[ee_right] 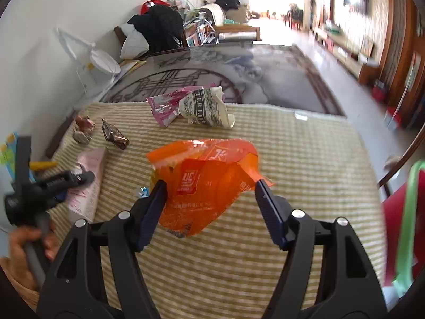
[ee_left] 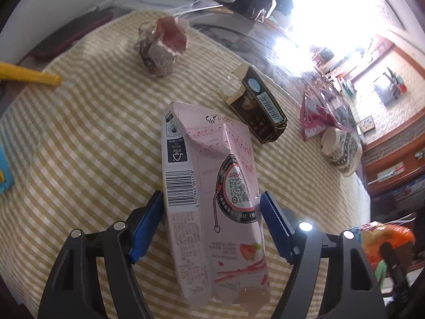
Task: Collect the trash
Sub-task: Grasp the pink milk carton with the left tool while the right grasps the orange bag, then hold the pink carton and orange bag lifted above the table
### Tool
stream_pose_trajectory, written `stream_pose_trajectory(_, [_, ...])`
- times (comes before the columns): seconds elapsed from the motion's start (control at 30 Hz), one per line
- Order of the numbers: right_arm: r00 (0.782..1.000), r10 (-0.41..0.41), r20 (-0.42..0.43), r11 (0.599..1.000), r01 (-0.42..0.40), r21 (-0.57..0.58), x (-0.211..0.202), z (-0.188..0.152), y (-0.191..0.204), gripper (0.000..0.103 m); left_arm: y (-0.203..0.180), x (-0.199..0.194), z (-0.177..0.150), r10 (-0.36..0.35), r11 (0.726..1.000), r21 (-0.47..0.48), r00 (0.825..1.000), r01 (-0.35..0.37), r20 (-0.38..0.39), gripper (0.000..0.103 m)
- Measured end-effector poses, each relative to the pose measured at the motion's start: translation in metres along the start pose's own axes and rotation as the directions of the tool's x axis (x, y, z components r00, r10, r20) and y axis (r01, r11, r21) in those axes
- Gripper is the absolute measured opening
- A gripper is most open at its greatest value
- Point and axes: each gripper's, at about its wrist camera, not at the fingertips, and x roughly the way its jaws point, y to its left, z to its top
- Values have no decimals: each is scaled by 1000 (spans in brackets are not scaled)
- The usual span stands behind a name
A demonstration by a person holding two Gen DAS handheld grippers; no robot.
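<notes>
**Around the Table: Cloth, Lamp and Clutter**

A yellow-and-white checked cloth covered the near part of a glass-topped table, whose dark lattice pattern showed beyond the cloth's far edge. A white desk lamp stood at the table's far left corner, close to the white wall. Behind it a chair was heaped with dark clothes (what lay beneath could not be told). A yellow plastic piece lay at the cloth's left edge. A wooden cabinet stood on the right, beyond the table.
</notes>
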Motion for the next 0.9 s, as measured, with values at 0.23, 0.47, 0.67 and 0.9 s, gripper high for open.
stream_pose_trajectory(0.23, [1000, 14, 15, 999, -15, 46, -4, 1, -16, 67, -9, -7, -1, 7, 999, 50, 999, -9, 46, 62])
stream_pose_trajectory(0.47, [999, 24, 40, 998, -26, 54, -9, 0, -18, 68, -28, -37, -8, -86, 989, 135, 981, 62, 177, 62])
stream_pose_trajectory(0.67, [999, 8, 42, 1000, -9, 23, -8, -3, -11, 68, -45, -53, -16, -172, 967, 221, 961, 123, 215, 62])
stream_pose_trajectory(0.9, [1000, -8, 27, 1000, 7, 14, -1, -5, -8, 68, -43, -55, -17, -196, 968, 194, 959, 156, 205, 62])
